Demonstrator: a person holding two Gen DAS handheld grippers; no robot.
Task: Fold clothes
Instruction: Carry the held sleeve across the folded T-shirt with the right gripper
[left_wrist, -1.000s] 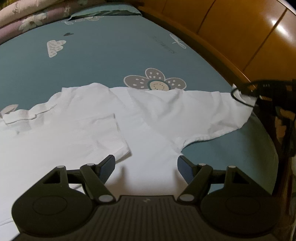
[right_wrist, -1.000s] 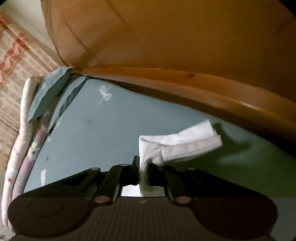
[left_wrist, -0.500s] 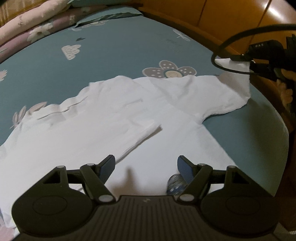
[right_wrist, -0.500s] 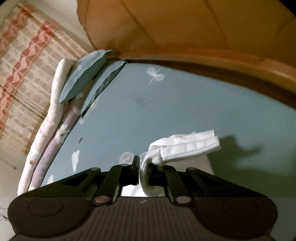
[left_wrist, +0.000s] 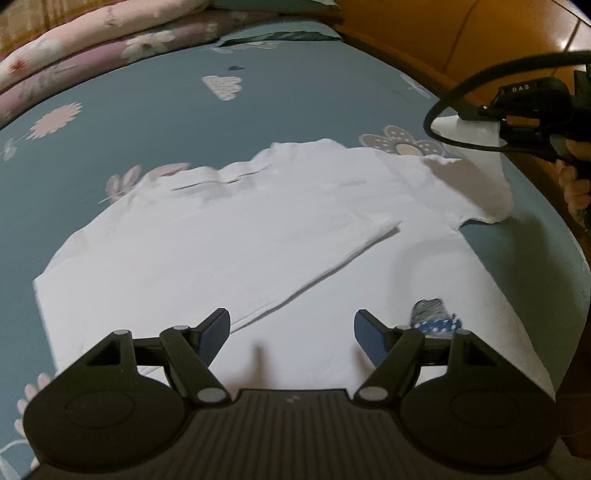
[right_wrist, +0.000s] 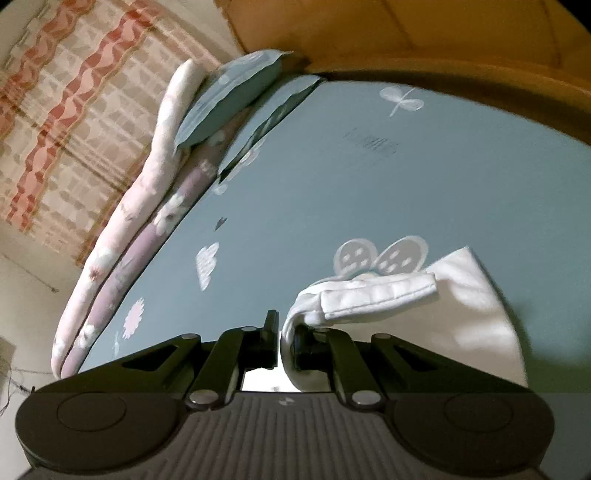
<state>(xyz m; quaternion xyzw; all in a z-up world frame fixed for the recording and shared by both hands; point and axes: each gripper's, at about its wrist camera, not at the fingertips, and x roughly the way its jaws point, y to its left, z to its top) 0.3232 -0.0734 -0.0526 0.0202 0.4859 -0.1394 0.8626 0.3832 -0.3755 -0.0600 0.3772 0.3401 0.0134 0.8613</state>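
White shirt w/ small blue-and-white dotted print lower right. Bed sheet teal w/ pale flowers, clouds, grey dotted flower. Quilts pink & lilac floral, upper left. Curtain cream w/ red wavy stripes. Headboard orange-brown wood. Both grippers black, left gripper pads blue.

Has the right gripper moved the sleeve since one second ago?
Yes. The right gripper has carried the sleeve away from the wooden headboard, toward the flower print.
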